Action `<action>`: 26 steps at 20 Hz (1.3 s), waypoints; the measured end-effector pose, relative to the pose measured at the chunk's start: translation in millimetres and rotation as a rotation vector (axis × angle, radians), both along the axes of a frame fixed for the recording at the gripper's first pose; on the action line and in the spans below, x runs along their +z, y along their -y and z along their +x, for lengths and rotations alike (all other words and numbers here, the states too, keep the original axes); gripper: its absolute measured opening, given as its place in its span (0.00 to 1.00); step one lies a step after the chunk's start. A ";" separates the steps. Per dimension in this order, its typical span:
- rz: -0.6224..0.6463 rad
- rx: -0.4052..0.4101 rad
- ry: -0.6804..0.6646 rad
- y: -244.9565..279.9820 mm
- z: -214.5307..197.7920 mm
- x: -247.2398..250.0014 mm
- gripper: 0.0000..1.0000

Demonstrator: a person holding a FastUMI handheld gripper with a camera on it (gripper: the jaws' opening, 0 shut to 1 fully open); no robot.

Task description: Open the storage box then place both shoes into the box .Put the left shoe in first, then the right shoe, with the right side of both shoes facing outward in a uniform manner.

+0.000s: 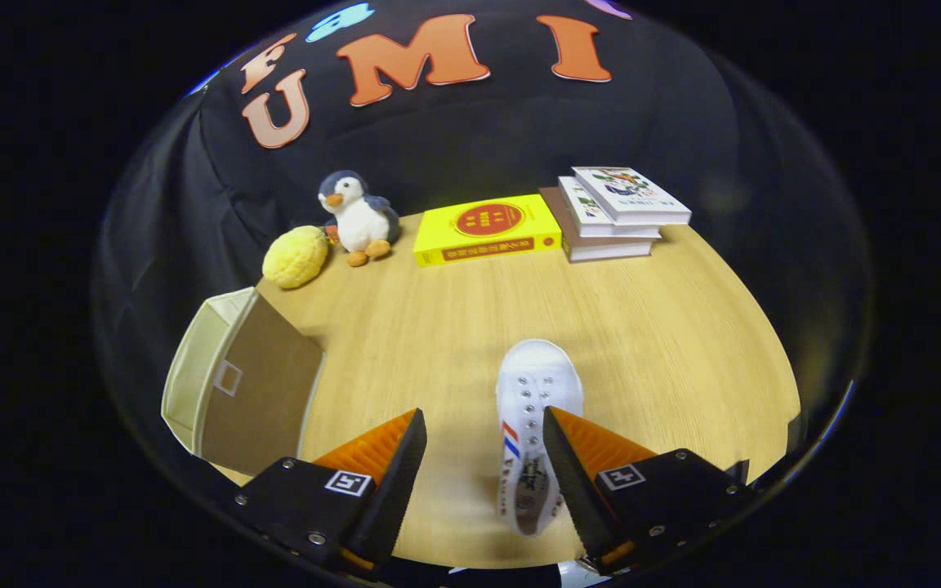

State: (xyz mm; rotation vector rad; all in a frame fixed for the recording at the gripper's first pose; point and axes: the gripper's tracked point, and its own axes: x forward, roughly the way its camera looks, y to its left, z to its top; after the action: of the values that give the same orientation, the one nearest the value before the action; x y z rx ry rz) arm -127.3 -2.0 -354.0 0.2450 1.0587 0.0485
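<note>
We reach for 1 shoe while the box waits off to the left.

Our gripper [483,441] hangs with fingers spread wide and empty; the white shoe [532,425] lies between them, close against the right finger, toe pointing away. The storage box [234,384] sits apart on the wooden table [683,327], tipped on its side, its front apparently down. We judge the next move: centre over the shoe, then close.

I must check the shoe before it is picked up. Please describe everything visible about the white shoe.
The white shoe looks like canvas, with metal eyelets, a red and blue stripe on its side and a print on the insole. It stands upright on its sole on the wooden table, toe pointing away. It lies between the fingers of the open tool, close against one finger; contact is unclear.
</note>
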 end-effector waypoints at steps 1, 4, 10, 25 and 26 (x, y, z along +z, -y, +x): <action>0.002 -0.021 -0.027 9.2 -8.6 -9.3 0.85; 0.011 -0.073 -0.079 31.0 -26.6 -31.8 0.84; 0.024 -0.079 -0.155 40.7 -45.7 -74.5 0.78; 0.246 -0.107 -0.196 27.5 -39.2 -101.8 0.39; 0.262 -0.139 -0.204 28.2 -38.0 -100.7 0.33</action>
State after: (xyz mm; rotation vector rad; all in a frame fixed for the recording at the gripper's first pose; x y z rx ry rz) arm -165.3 -30.3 -454.7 0.5696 1.2358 0.0381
